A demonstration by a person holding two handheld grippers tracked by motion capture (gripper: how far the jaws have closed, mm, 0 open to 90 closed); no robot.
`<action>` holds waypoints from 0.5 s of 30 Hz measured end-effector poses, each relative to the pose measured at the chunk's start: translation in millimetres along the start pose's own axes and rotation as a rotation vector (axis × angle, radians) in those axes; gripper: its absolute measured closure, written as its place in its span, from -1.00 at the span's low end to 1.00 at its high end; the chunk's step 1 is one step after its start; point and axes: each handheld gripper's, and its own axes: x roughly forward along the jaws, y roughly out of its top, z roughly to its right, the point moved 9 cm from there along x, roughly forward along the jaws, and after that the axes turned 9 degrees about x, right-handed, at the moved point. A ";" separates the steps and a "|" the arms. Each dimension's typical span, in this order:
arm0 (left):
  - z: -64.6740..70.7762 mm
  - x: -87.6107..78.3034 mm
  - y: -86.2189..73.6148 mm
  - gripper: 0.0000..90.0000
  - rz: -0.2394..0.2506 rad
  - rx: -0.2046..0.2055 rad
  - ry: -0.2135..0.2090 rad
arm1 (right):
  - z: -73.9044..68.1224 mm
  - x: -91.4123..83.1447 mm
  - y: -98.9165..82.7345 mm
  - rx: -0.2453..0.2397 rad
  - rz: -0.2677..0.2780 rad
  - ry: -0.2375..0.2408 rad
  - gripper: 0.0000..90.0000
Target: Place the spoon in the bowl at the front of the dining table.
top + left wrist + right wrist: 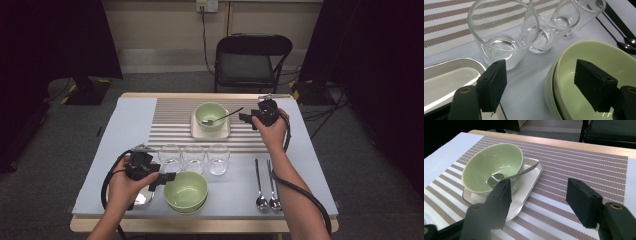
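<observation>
the left gripper is held with jaws spread and nothing between them, one jaw over the tray edge, the other over the rim of the near bowl. just beyond, three glasses are seen in a row on the white cloth, close beside one another. in the high view this gripper is placed at the near left, between the tray and the near bowl.

the right gripper is likewise held apart and empty, above the striped mat. ahead of it a far bowl is set on a second tray, with a spoon resting inside, its handle over the rim. two more spoons are laid side by side at the near right of the table. a chair is seen behind.
</observation>
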 end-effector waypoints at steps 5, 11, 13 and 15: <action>-1.2 -0.9 -1.0 -0.42 -0.005 0.004 0.005 | -1.3 -4.1 -3.7 -0.017 -0.018 -0.004 -0.25; -0.1 -1.1 -0.6 -0.42 -0.001 0.001 0.006 | -1.5 -7.3 -6.4 -0.027 -0.027 -0.009 -0.28; 0.1 -1.1 -0.7 -0.42 -0.002 0.002 0.007 | -1.0 -8.5 -8.0 -0.030 -0.034 -0.015 -0.29; 0.2 -1.3 -0.8 -0.42 -0.003 0.004 0.008 | -0.9 -9.7 -9.4 -0.037 -0.041 -0.018 -0.30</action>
